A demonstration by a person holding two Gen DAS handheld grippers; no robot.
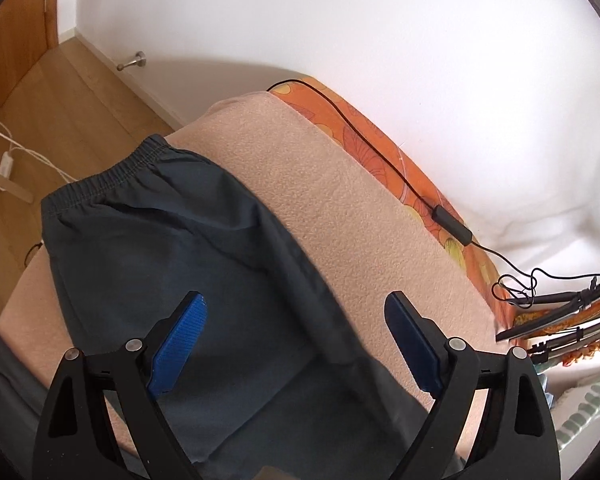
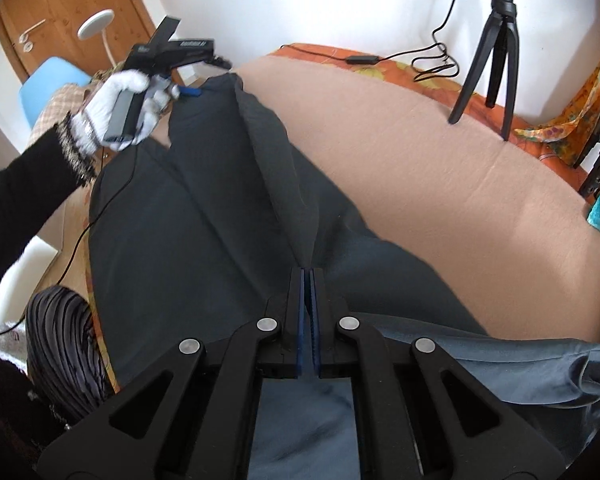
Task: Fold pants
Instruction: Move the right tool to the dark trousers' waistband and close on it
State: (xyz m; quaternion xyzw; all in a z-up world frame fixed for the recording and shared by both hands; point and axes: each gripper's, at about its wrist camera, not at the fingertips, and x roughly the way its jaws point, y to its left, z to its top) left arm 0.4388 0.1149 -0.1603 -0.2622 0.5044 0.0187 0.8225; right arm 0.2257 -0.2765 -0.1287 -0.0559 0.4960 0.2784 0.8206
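Dark pants (image 2: pixel 204 216) spread on a beige blanket (image 2: pixel 440 168), right gripper (image 2: pixel 309 276) pinching a raised fold of them, left gripper (image 1: pixel 296 308) wide apart above the waistband (image 1: pixel 112 178) side, holding nothing

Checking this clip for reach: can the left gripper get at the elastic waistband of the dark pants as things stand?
Probably yes. The left gripper hangs open over the pants, and the waistband lies exposed ahead of it near the blanket edge, with nothing on top.

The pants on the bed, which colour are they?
The pants are dark grey, seen best in the right wrist view.
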